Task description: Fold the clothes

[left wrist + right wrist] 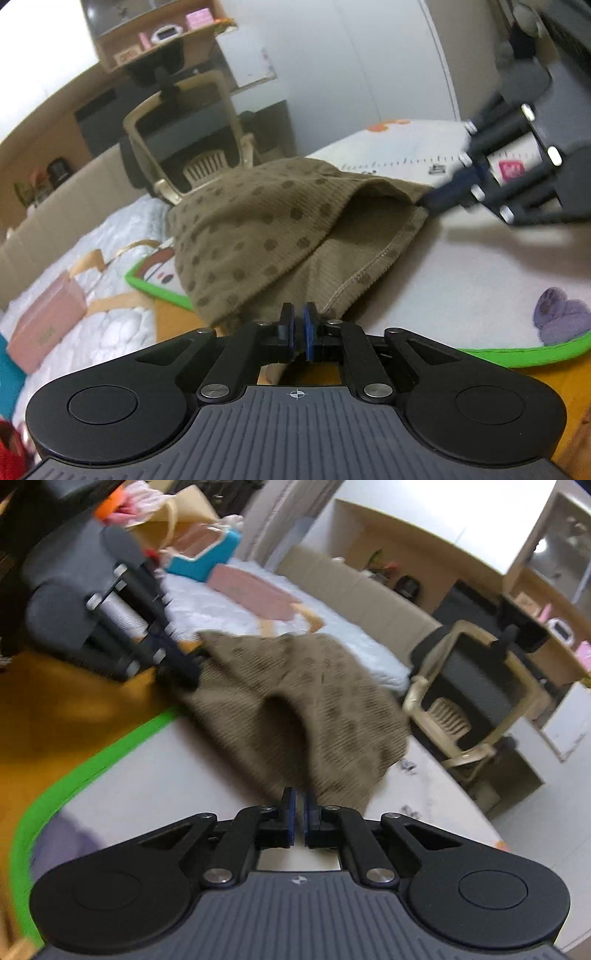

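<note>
L tongs [298, 330] clamped on brown dotted garment [266, 236] hem, R tongs [299, 818] pinching opposite corner

A beige office chair [192, 147] is standing beyond the green-edged play mat [517, 350]; a pink box [44, 328] is lying left of the mat.

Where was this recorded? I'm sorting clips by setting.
Most likely a bedroom or home study: a quilted bed, an office chair by a desk, and a children's play mat under the garment.
</note>
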Available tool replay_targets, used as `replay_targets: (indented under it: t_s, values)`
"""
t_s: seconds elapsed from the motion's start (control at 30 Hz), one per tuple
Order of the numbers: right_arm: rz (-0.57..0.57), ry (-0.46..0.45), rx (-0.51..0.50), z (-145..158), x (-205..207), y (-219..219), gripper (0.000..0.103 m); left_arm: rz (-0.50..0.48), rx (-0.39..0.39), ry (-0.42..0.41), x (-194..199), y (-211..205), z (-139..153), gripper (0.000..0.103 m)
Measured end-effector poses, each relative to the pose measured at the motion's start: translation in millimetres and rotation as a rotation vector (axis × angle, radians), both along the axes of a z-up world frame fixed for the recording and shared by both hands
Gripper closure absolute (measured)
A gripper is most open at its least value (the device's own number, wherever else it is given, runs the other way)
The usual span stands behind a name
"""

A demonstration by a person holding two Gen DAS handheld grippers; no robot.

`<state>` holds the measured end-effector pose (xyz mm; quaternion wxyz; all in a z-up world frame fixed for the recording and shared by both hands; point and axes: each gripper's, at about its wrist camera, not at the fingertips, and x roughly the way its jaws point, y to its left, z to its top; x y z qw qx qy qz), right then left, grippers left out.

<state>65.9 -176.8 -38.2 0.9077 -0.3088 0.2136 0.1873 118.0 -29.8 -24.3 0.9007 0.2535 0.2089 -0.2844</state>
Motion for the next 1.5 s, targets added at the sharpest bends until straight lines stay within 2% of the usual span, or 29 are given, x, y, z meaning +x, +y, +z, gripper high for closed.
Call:
replay_targets:
  t_s: [0.03,0.1,0.13,0.17,0.3,0.33,0.4,0.5,0.53,0.57,0.6,0.63,0.67,0.7,0.8,0.9,0.97,1.07,1.13,1.2,1.23,1.27,1.3,1.33,1.4,1.5]
  values:
    - [0.005,-0.003,0.005,2,-4,-1,0.099,0.005,-0.018,0.008,-1,5,3,0.086]
    - [-0.018,-0.036,0.017,9,-6,-6,0.086,0.024,-0.054,-0.013,-1,13,14,0.058]
    - [-0.033,-0.053,0.025,11,-5,-9,0.075,0.038,-0.075,-0.012,2,16,17,0.036]
    - [-0.048,-0.070,0.034,13,-5,-11,0.071,0.051,-0.097,-0.011,5,20,20,0.031]
    - [-0.067,-0.086,0.050,11,-4,-10,0.071,0.172,-0.427,0.282,43,53,21,0.031]
    - [-0.068,-0.086,0.053,10,-3,-9,0.071,0.214,-0.483,0.330,50,60,18,0.032]
    - [-0.072,-0.093,0.056,6,2,-5,0.071,0.295,-0.568,0.397,65,68,12,0.034]
    - [-0.080,-0.108,0.052,1,15,1,0.071,0.362,-0.633,0.454,83,72,5,0.038]
    - [-0.085,-0.112,0.046,0,20,3,0.071,0.370,-0.644,0.461,87,72,4,0.047]
    - [-0.090,-0.117,0.037,-2,25,5,0.073,0.378,-0.654,0.467,91,72,3,0.061]
    - [-0.096,-0.124,0.025,-2,31,7,0.081,0.379,-0.647,0.453,92,70,5,0.064]
    - [-0.104,-0.135,0.011,-1,36,7,0.102,0.380,-0.640,0.438,93,68,8,0.075]
    - [-0.112,-0.154,0.005,3,38,7,0.101,0.374,-0.630,0.423,90,70,11,0.092]
    - [-0.117,-0.180,0.017,10,36,4,0.101,0.368,-0.619,0.409,87,71,15,0.097]
    - [-0.095,-0.213,0.041,32,21,-4,0.101,0.349,-0.588,0.366,77,75,25,0.097]
    - [-0.054,-0.159,-0.016,22,9,-3,0.101,0.331,-0.557,0.324,68,78,35,0.097]
    - [-0.035,-0.106,-0.063,7,4,-2,0.100,0.338,-0.507,0.355,62,78,21,0.097]
    - [-0.029,-0.028,-0.072,-7,-3,-9,0.100,0.351,-0.450,0.416,53,81,-2,0.095]
    - [-0.029,0.004,-0.038,0,-5,-18,0.093,0.340,-0.462,0.422,47,88,1,0.091]
    - [-0.027,0.039,0.061,19,0,-31,0.081,0.321,-0.484,0.412,43,94,8,0.088]
    - [-0.027,0.058,0.120,30,4,-38,0.069,0.304,-0.505,0.393,43,95,16,0.086]
    - [-0.034,0.071,0.185,40,11,-45,0.057,0.281,-0.529,0.373,45,94,25,0.081]
    - [-0.050,0.079,0.256,50,22,-52,0.051,0.255,-0.555,0.354,47,91,33,0.076]
    - [-0.068,0.091,0.326,58,34,-59,0.043,0.230,-0.578,0.346,53,86,36,0.066]
    - [-0.115,0.141,0.461,66,69,-70,0.043,0.180,-0.624,0.330,65,74,44,0.063]
    - [-0.205,0.208,0.609,62,133,-83,0.042,0.134,-0.655,0.369,87,51,37,0.062]
